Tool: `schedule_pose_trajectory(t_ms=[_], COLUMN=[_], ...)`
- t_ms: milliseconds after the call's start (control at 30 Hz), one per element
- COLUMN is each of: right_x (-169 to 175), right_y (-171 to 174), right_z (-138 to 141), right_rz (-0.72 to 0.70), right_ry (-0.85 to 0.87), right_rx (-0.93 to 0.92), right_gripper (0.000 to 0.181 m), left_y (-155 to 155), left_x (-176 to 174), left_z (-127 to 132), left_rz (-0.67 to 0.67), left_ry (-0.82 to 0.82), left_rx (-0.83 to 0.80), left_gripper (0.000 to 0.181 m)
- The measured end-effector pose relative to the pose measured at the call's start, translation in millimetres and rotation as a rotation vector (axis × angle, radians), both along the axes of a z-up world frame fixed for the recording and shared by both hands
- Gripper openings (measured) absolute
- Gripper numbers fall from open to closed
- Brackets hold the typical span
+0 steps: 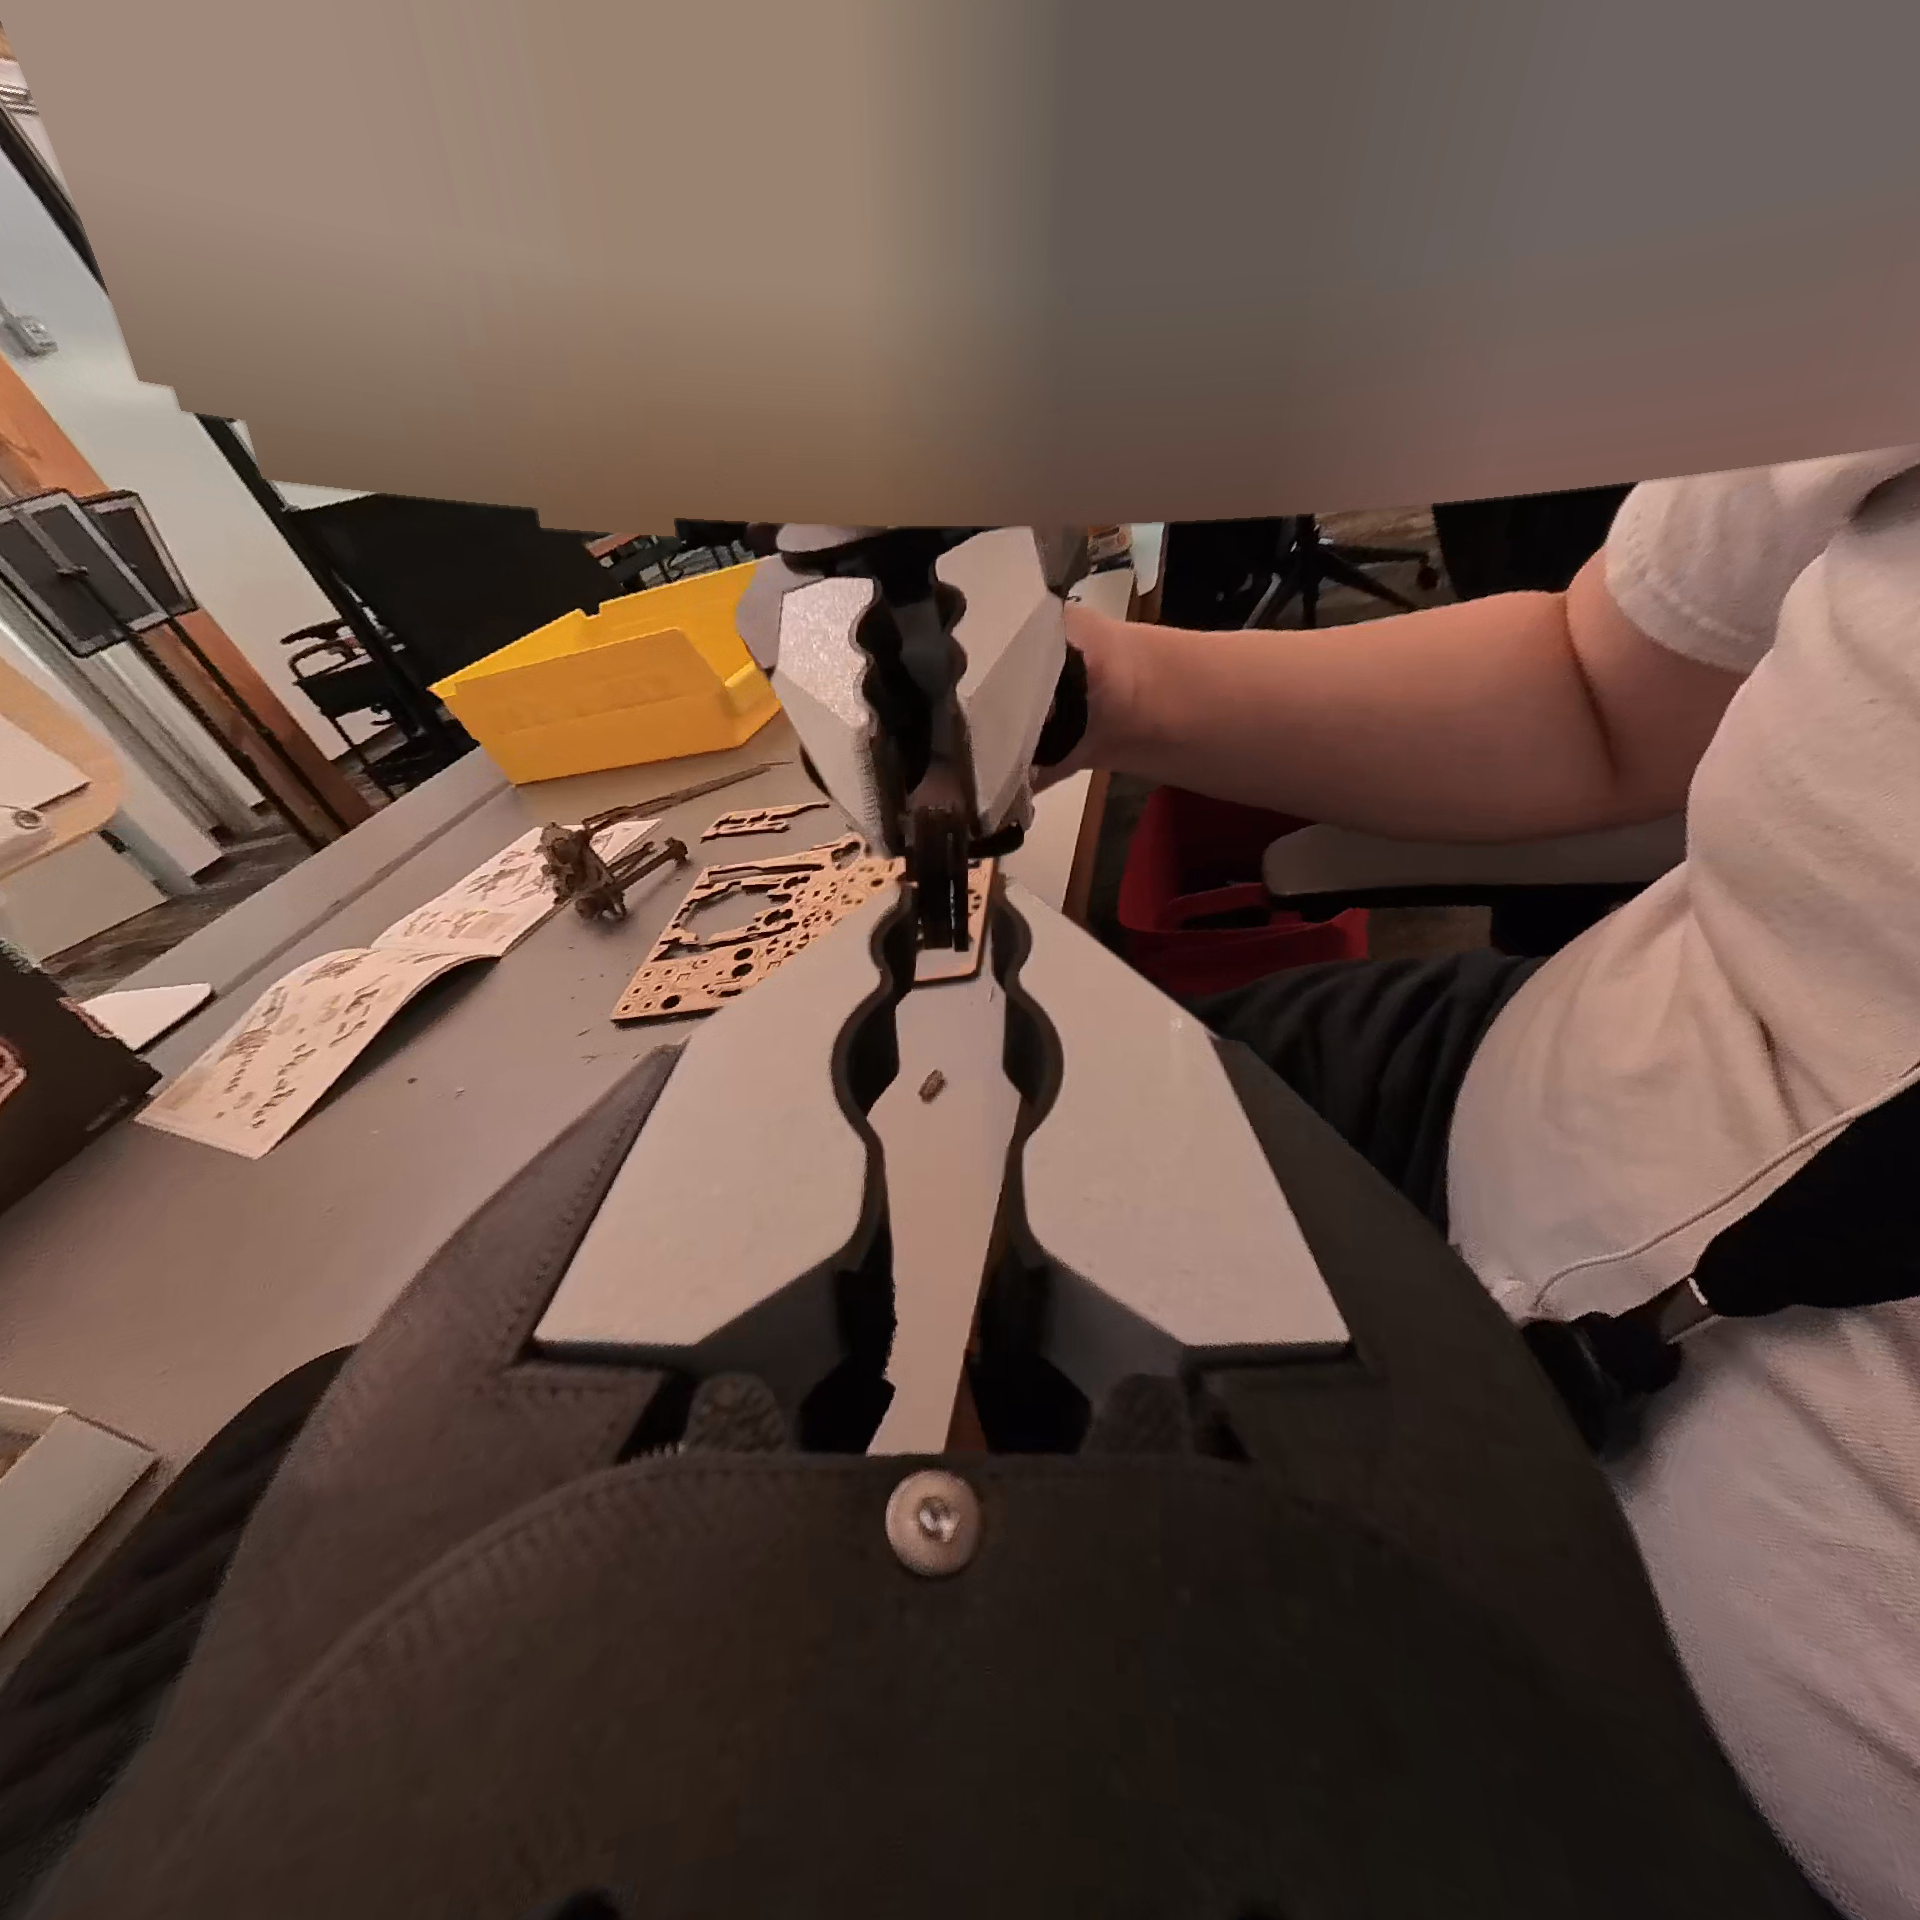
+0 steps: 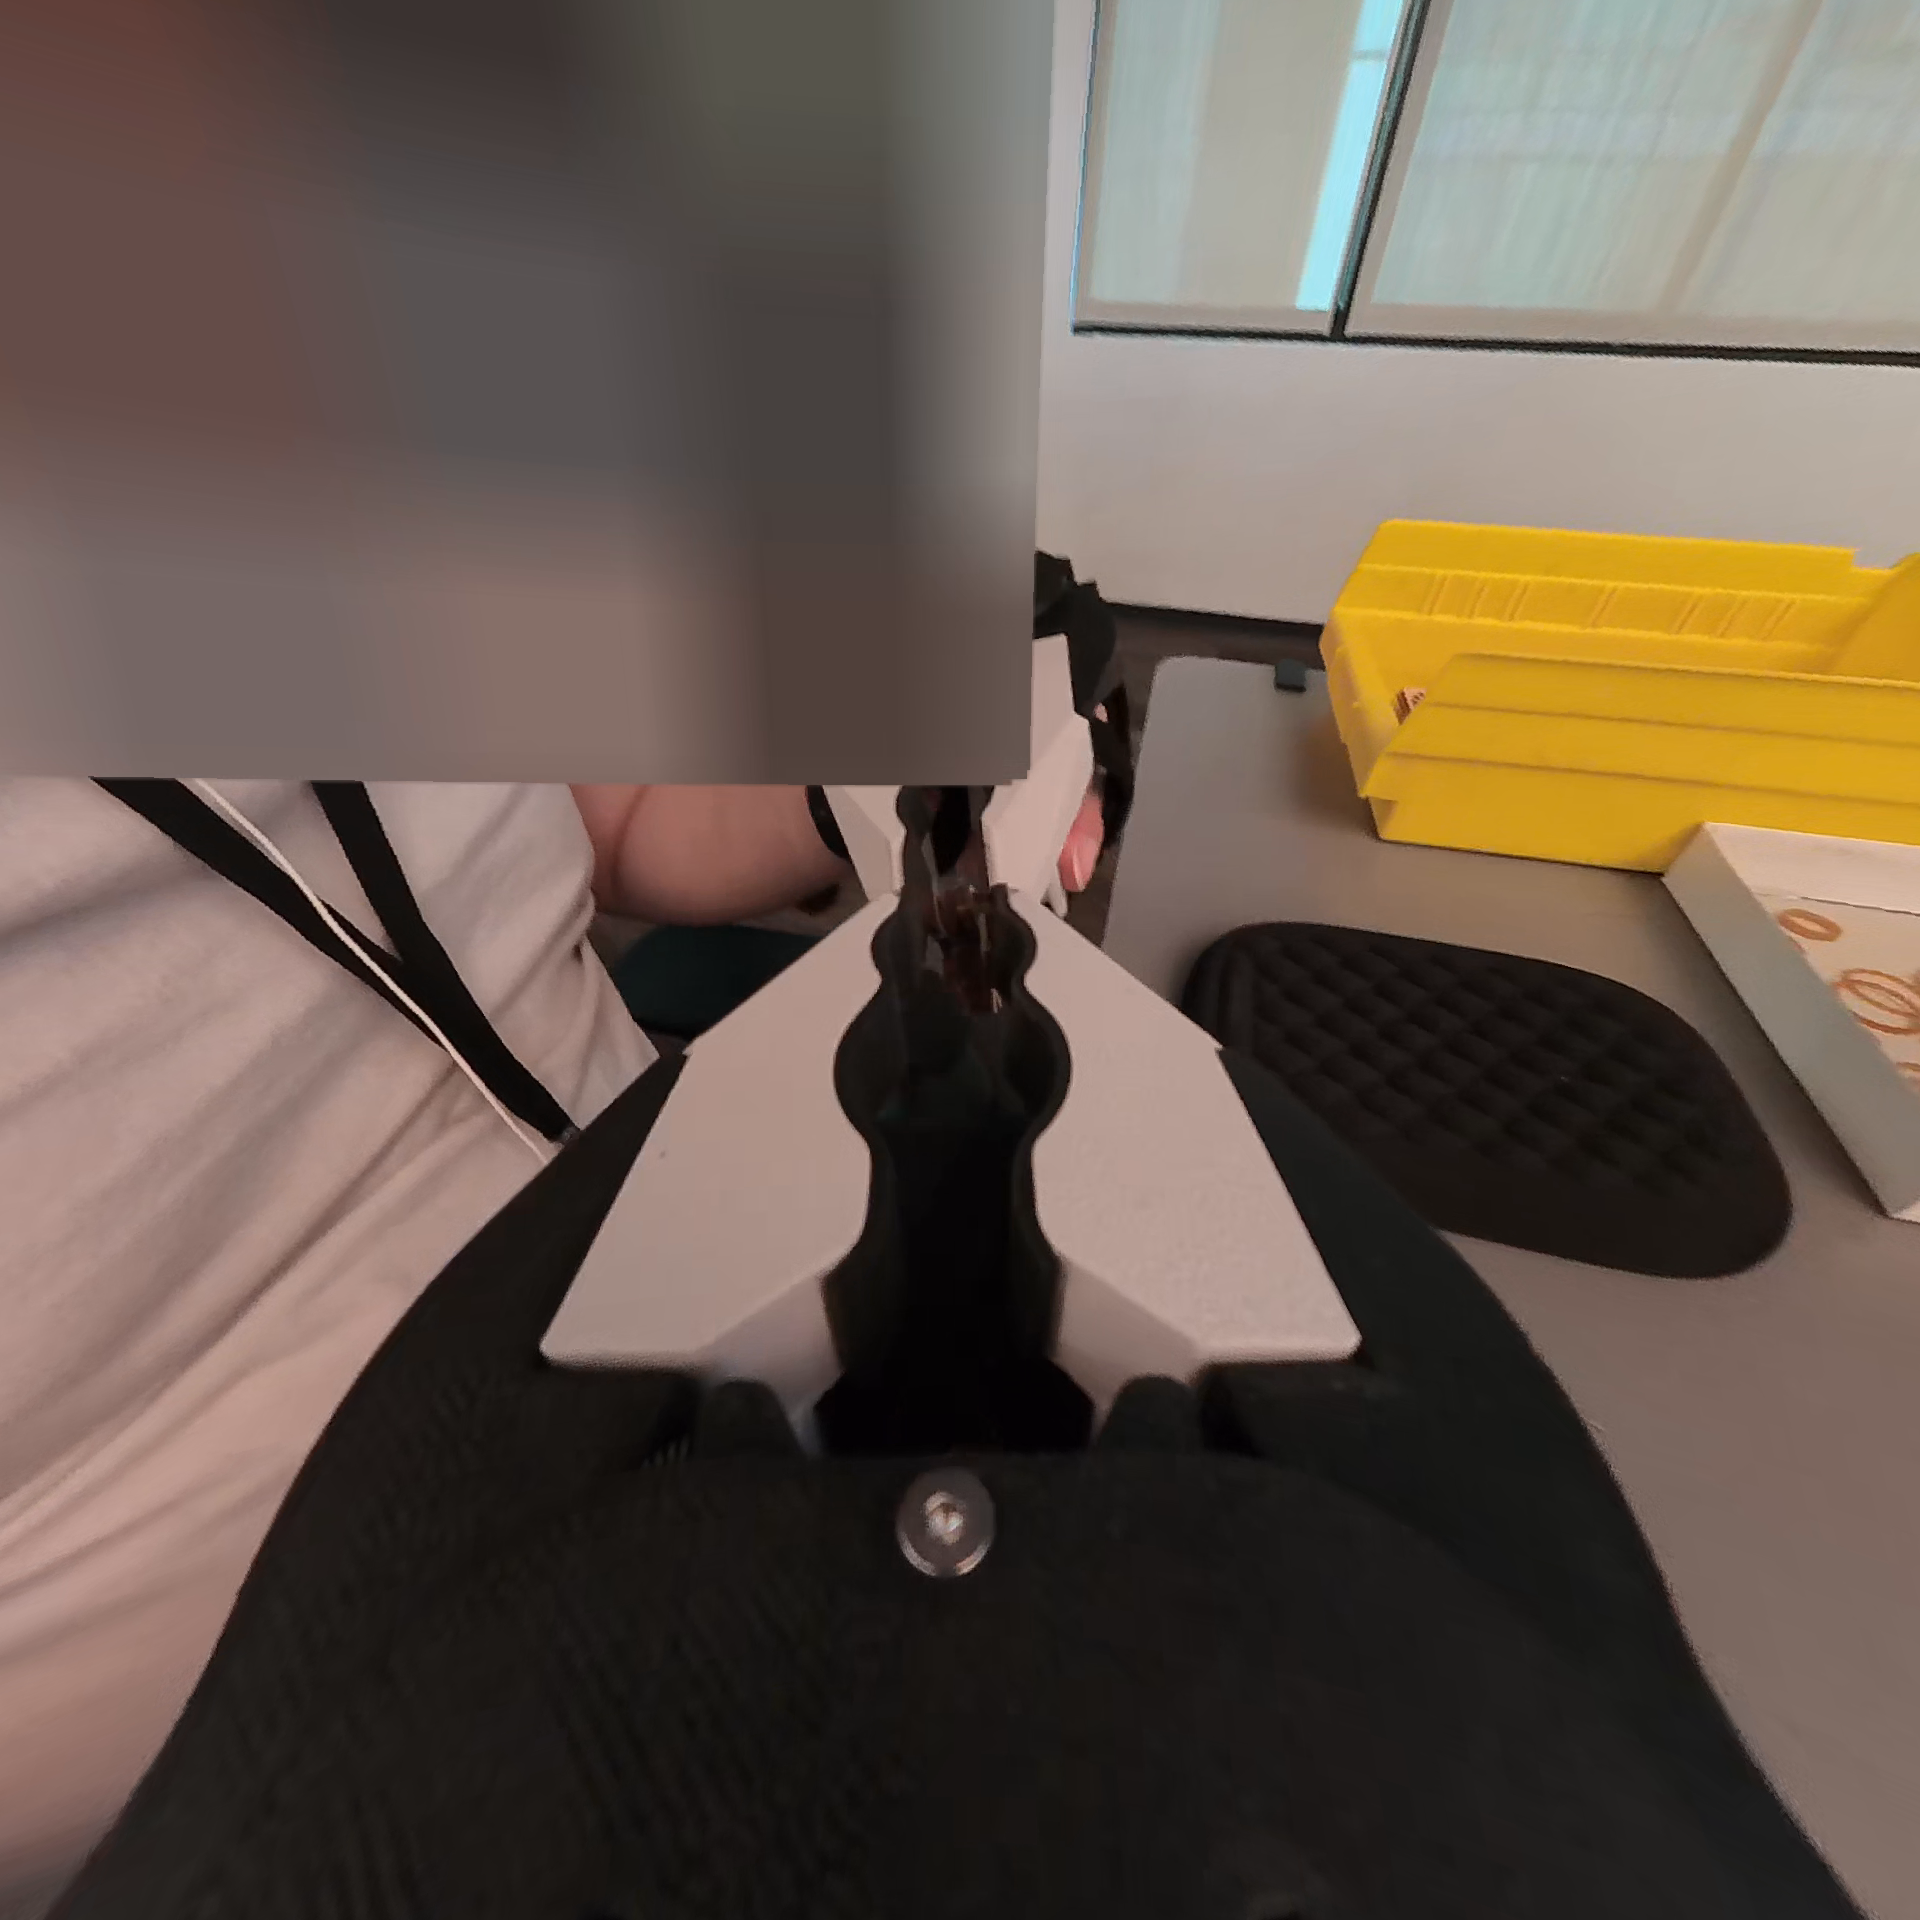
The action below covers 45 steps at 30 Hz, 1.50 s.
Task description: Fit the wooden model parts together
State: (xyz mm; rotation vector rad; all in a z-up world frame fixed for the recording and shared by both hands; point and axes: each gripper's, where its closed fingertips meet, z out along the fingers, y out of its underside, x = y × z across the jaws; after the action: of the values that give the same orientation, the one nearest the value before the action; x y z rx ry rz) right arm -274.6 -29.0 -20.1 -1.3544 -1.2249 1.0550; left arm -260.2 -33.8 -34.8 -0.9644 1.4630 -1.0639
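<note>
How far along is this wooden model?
Done: a small built section sits on the booklet. In hand: the left gripper and right gripper meet tip to tip, both pinching a small dark wooden piece. Left: the punched sheet still holds some parts.

Office: desk, swivel chairs

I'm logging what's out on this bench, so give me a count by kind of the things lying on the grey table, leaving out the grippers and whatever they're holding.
Yellow bins: 2
Punched wooden sheets: 2
Instruction booklet: 1
Part-built wooden model: 1
Black quilted pad: 1
Shallow white tray: 1
Total: 8
</note>
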Motion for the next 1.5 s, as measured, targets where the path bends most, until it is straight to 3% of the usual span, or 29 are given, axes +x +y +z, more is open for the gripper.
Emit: schedule_pose_trajectory(t_ms=[333,600,733,1200,1500], right_x=[1.0,-0.3,-1.2,-1.8,-2.7], right_y=[9.6,11.2,14.7,4.4,-0.8], right_z=[8.0,7.2,-0.4,-5.8,-8.9], right_rz=[-0.046,-0.191,-0.223,-0.192,-0.139], right_ry=[0.105,-0.053,-0.142,-0.195,-0.213], right_rx=[-0.049,0.229,0.257,0.267,0.199], right_gripper=[0.016,0.023,0.022,0.010,0.009], left_y=[8.4,12.9,8.9,5.4,-1.3], left_x=[-2.6,-2.6,-1.5,0.5,-1.2], left_z=[7.2,3.9,4.5,-2.4,-4.8], left_rz=[-0.008,0.090,0.097,0.145,0.055], left_ry=[-0.075,-0.065,-0.052,0.029,-0.003], left_rx=[-0.124,0.023,0.060,0.184,0.052], left_gripper=[0.006,0.006,0.006,0.006,0.006])
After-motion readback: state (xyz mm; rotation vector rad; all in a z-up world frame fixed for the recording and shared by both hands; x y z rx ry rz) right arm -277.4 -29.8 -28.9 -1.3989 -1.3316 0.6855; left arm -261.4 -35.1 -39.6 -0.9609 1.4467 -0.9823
